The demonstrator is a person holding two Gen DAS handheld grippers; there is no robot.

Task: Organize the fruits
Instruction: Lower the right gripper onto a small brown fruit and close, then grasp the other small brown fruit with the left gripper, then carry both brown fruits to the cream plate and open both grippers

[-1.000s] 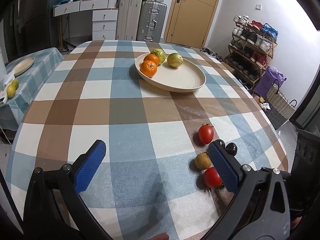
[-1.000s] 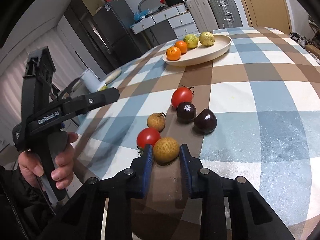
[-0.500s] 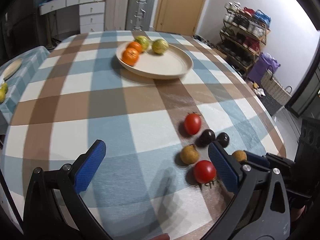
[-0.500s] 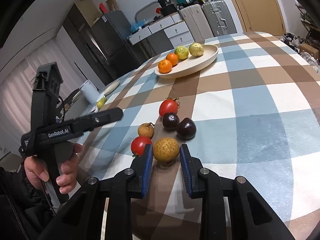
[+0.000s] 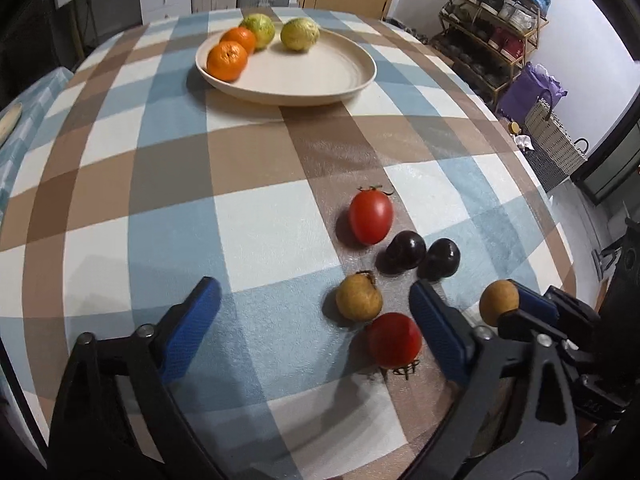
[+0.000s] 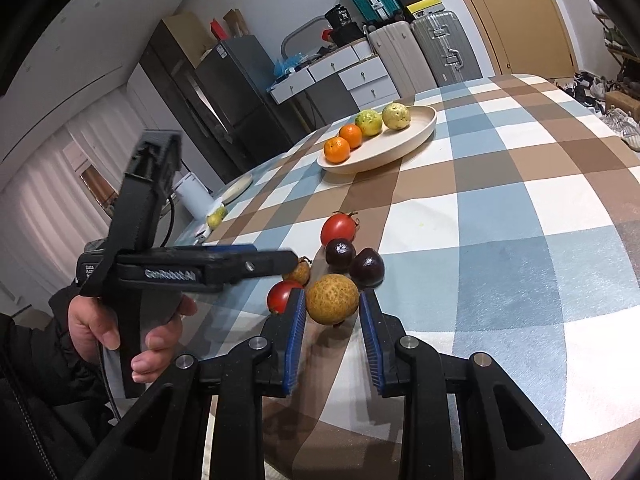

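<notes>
Right gripper (image 6: 332, 320) clamps a tan fruit (image 6: 332, 299) at lower center; left gripper (image 5: 316, 320), jaws wide and just narrowing, holds nothing.

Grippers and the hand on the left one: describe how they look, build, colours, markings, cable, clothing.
Both grippers, left gripper and right gripper, have black skeletal plastic arms with silver bolts and ribbed blue finger pads. The left one has an upright black handle, white lettering along its side, and a black cable. The hand gripping it emerges from a dark padded sleeve.

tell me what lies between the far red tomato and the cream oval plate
Nothing: between the far red tomato and the cream oval plate is only bare checked tablecloth, clearest in the left wrist view.
</notes>
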